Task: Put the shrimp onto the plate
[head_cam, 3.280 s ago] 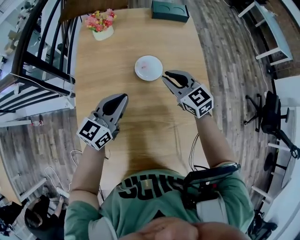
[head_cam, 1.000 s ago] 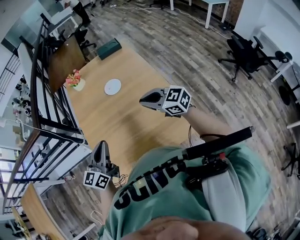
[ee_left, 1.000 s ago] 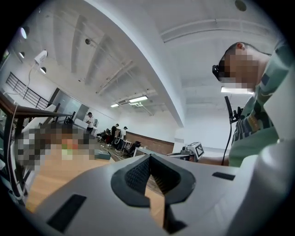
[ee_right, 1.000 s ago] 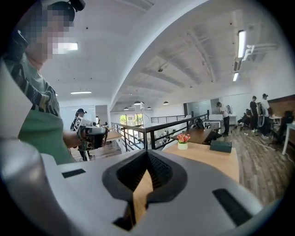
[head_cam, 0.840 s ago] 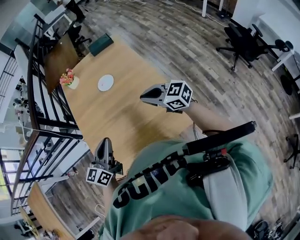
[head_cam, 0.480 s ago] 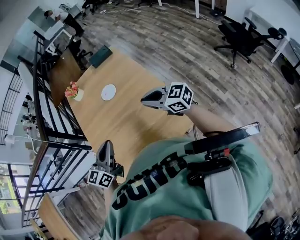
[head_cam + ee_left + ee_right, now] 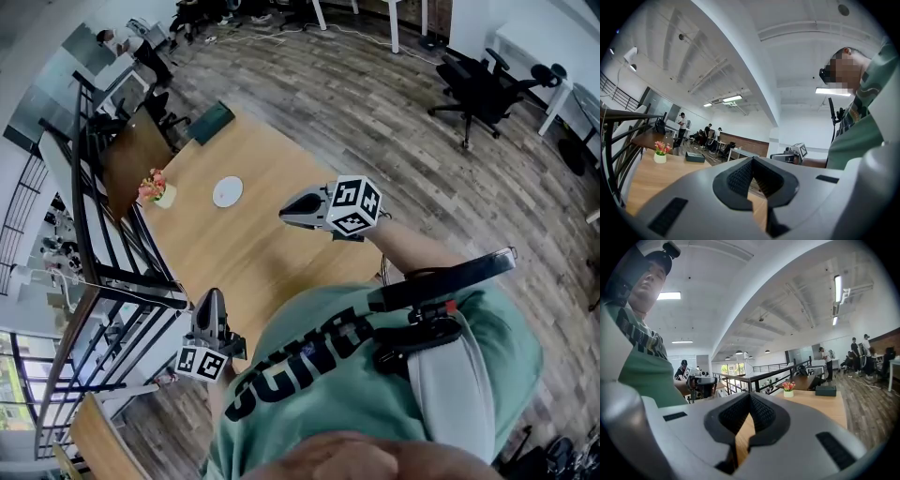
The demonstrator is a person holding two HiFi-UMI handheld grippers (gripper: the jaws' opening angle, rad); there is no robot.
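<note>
Both empty: left gripper (image 7: 210,300) and right gripper (image 7: 285,214) are held jaws-together, well apart from the plate (image 7: 227,192); shrimp can't be made out, so "done" could be misjudged.

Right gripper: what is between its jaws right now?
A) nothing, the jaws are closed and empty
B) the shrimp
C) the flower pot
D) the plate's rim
A: in the right gripper view the right gripper has its jaws together at the tips with nothing held, and the plate lies far off on the table.
</note>
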